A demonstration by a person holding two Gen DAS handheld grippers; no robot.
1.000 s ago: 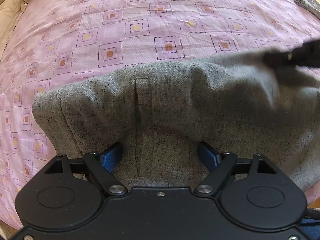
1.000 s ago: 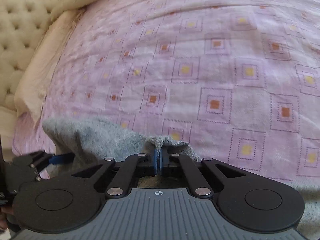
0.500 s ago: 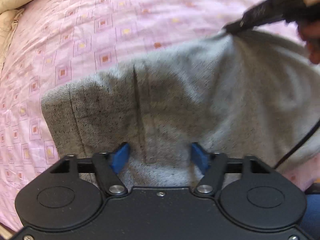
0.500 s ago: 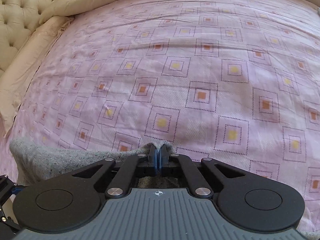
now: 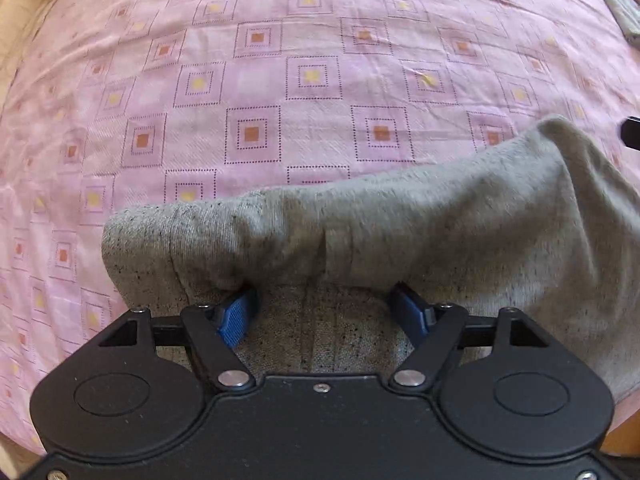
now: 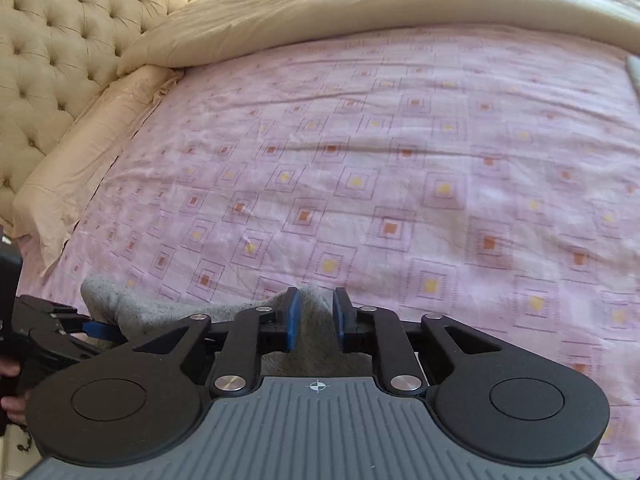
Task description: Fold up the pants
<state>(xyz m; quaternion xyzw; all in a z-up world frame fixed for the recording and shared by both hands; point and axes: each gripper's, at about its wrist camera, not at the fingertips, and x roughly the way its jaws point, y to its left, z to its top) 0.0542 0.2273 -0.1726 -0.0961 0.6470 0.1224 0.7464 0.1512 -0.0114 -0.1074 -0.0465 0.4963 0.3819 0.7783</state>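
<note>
Grey flecked pants (image 5: 400,232) lie folded near the front edge of a bed covered by a pink patterned sheet (image 5: 312,76). My left gripper (image 5: 324,314) points straight down onto them. Its blue pads (image 5: 236,316) stand wide apart and are opening, with a fold of cloth bulging between and over them. My right gripper (image 6: 316,316) is opening too. A peak of the pants (image 6: 314,308) stands loose between its parted pads (image 6: 294,316). In the right wrist view the left gripper (image 6: 60,328) shows at the far left, at the cloth's other end.
A beige quilt (image 6: 360,4) and pillow (image 6: 100,128) lie along the bed's far side against a tufted headboard (image 6: 60,40). Another grey cloth (image 5: 616,4) lies at the sheet's far right. A hand (image 6: 10,400) grips the left tool.
The right gripper, earlier shut on the raised cloth corner, has parted its jaws and tilted upward. The lifted right end of the pants has come down. The left jaws narrowed, then widened.
</note>
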